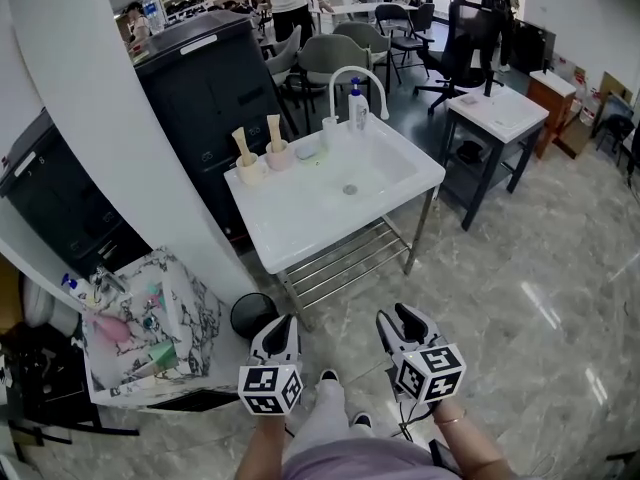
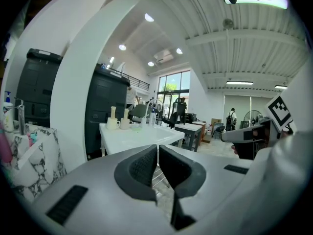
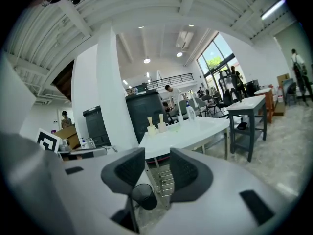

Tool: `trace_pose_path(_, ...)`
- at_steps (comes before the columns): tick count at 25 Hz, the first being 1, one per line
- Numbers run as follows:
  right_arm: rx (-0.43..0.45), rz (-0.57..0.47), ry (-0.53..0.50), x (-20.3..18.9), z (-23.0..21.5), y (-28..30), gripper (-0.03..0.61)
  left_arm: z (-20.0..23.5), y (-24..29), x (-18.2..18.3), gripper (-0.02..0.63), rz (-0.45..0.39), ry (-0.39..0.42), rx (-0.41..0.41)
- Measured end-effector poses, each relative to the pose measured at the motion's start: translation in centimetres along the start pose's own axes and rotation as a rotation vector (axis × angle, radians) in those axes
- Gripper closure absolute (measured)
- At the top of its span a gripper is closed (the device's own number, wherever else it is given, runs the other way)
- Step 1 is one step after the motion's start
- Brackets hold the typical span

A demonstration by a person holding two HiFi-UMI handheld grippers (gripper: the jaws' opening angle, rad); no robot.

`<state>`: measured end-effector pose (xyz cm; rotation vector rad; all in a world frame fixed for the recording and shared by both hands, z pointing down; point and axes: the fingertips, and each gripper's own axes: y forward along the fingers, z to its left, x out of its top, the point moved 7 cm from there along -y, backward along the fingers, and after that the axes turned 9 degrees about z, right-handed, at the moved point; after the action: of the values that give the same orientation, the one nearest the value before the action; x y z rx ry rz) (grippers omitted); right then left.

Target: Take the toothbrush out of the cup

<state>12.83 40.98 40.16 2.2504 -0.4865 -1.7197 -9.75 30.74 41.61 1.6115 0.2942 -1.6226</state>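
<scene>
I find the toothbrush (image 1: 241,144) standing upright in a cup (image 1: 251,169) at the far left corner of the bench (image 1: 290,223). A second cup (image 1: 279,155) with its own brush stands just beside it. A bottle (image 1: 357,103) and a tap (image 1: 357,72) stand at the far edge. My left gripper (image 1: 284,322) hangs well short of the near edge, jaws pressed together and empty. My right gripper (image 1: 397,316), beside it, has its jaws spread with nothing between them.

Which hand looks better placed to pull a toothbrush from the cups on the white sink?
Probably the left. The cups stand at the left edge of the sink, more in line with the left gripper. The right gripper has open jaws, though; both are far off.
</scene>
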Motion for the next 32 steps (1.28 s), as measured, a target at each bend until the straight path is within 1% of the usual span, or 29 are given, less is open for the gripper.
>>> trace_pose_path(4, 0.003, 0.013, 0.006, 1.0, -1.0, 3.5, 0.413, 1.9, 3.4, 0.7, 0.611, 0.006, -0.007, -0.002)
trace_pose_path(7, 0.0, 0.015, 0.001, 2.5, -1.8, 6.8, 0.405, 4.1, 6.7, 2.0, 0.611, 0.0, -0.01, -0.008)
trace_pose_path(11, -0.016, 0.011, 0.001, 5.8, -2.9, 12.4, 0.4, 7.8, 11.6, 5.1, 0.611, -0.021, -0.008, -0.01)
trace_pose_path(15, -0.014, 0.009, 0.016, 9.4, -3.4, 18.5, 0.394, 11.7, 16.5, 8.0, 0.612, -0.02, -0.009, -0.018)
trace_pose_path(19, -0.015, -0.015, 0.009, 13.0, -3.5, 23.7, 0.388, 15.0, 20.3, 10.5, 0.611, -0.023, -0.004, -0.028)
trace_pose_path(23, -0.014, -0.039, -0.011, 16.0, -3.6, 27.7, 0.385, 17.5, 22.9, 12.2, 0.611, -0.028, -0.003, -0.034)
trace_pose_path(27, -0.009, -0.04, -0.039, 18.4, -3.8, 30.9, 0.385, 19.2, 24.9, 13.2, 0.611, -0.025, -0.006, -0.031)
trace_pose_path(32, 0.028, -0.034, -0.054, 20.8, -4.2, 35.1, 0.387, 20.9, 27.0, 13.8, 0.611, -0.019, -0.022, -0.008)
